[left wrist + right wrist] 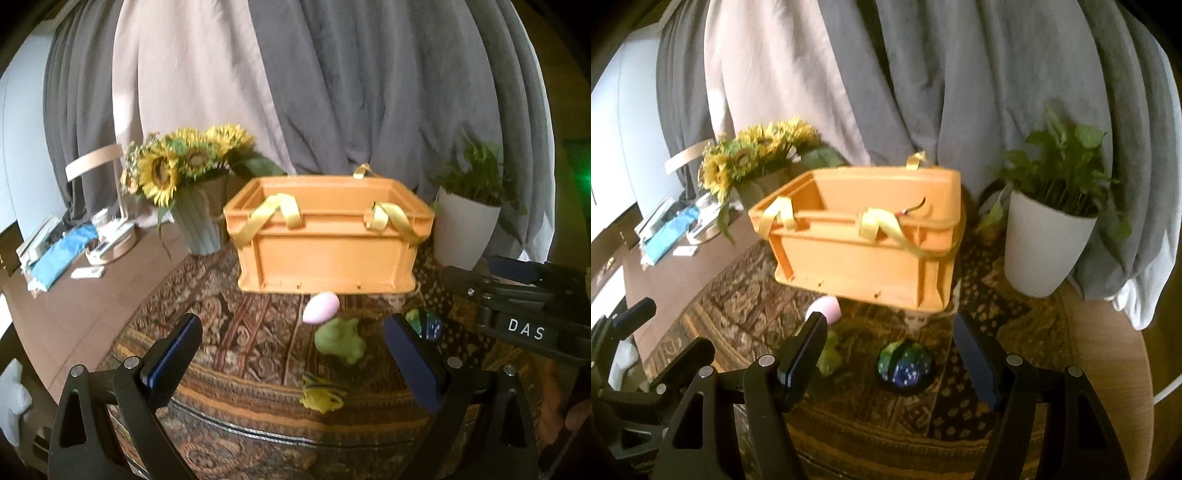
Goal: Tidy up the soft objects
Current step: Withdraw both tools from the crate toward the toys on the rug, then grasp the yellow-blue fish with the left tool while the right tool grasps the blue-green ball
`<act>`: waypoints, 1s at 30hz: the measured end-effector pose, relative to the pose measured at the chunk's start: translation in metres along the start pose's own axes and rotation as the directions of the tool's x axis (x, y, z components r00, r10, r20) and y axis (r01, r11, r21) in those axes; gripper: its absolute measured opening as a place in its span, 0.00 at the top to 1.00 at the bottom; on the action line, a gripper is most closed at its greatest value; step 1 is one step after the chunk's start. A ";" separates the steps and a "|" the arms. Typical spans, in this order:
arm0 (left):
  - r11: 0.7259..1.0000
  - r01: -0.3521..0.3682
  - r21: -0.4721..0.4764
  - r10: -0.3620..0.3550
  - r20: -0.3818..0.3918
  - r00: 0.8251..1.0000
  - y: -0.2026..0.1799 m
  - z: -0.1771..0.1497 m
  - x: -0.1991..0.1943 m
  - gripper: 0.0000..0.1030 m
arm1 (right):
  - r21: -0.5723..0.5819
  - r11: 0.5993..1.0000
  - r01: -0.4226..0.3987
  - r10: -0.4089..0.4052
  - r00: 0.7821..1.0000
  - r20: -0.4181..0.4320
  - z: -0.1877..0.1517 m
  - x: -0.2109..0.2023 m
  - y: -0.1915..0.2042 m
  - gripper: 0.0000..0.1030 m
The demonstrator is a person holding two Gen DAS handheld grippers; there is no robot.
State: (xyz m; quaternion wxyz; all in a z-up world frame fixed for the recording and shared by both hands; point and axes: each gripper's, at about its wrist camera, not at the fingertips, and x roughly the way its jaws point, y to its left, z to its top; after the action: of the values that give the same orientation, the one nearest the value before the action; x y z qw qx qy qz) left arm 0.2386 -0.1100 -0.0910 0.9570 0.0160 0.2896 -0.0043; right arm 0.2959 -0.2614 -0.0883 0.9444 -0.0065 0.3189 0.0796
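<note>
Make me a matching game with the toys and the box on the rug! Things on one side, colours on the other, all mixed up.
Things:
1. egg toy
2. frog toy
3. crate
4. ball

Colours:
A. orange
B. dark blue and green
C. pink
D. light green

Pairs: 1-C, 2-D, 3-A, 4-B

White letters "DAS" stand on the black body of the right gripper (524,295), at three o'clock in the left wrist view.
</note>
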 end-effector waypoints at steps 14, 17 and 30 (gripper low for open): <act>0.999 0.024 0.028 -0.020 -0.112 0.994 -0.013 -0.046 0.040 0.03 | -0.036 0.999 0.003 -0.008 0.992 -0.125 -0.038 0.042 -0.007 0.31; 0.999 0.034 0.034 -0.029 -0.138 0.990 -0.015 -0.054 0.050 0.05 | -0.043 0.999 0.007 -0.012 0.991 -0.135 -0.042 0.049 -0.008 0.31; 0.997 0.052 0.052 -0.040 -0.213 0.976 -0.020 -0.073 0.084 0.17 | -0.035 0.999 -0.015 0.009 0.984 -0.179 -0.056 0.081 -0.013 0.31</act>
State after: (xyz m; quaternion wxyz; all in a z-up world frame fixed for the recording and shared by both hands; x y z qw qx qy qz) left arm 0.2675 -0.1270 -0.1985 0.9196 0.0369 0.3898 -0.0331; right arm 0.3273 -0.2657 -0.1824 0.9112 -0.0289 0.4010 0.0901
